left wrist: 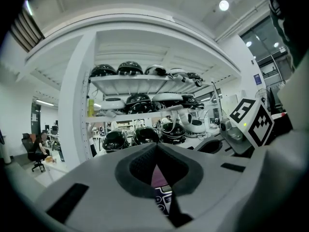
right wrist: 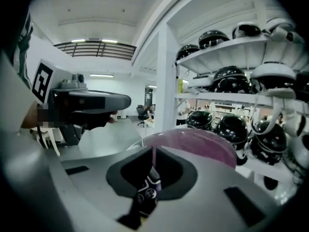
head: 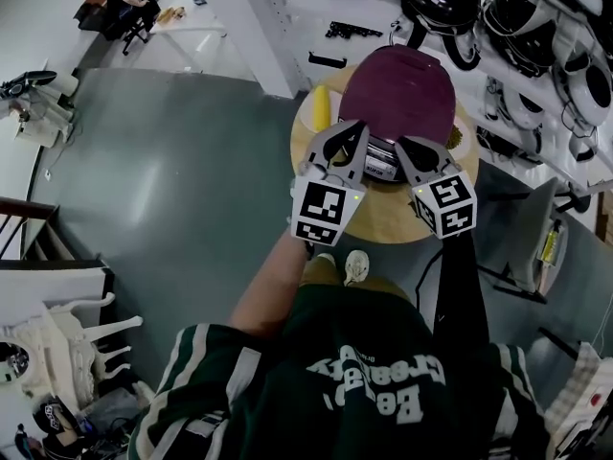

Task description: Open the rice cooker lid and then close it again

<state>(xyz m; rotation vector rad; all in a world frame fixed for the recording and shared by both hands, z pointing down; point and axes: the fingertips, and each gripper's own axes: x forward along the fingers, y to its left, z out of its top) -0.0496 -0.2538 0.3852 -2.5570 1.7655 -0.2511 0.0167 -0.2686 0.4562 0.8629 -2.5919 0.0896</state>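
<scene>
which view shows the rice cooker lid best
The head view: nearly the whole maroon rice cooker lid shows from above, on the round table. The right gripper view shows its dome side-on, partly hidden. The left gripper view shows only a sliver.

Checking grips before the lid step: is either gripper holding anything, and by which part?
Nothing is held. The left gripper and right gripper both have their jaws together and empty, near the cooker front.

Rice cooker on round table, left gripper and right gripper before it, helmet shelves behind
</scene>
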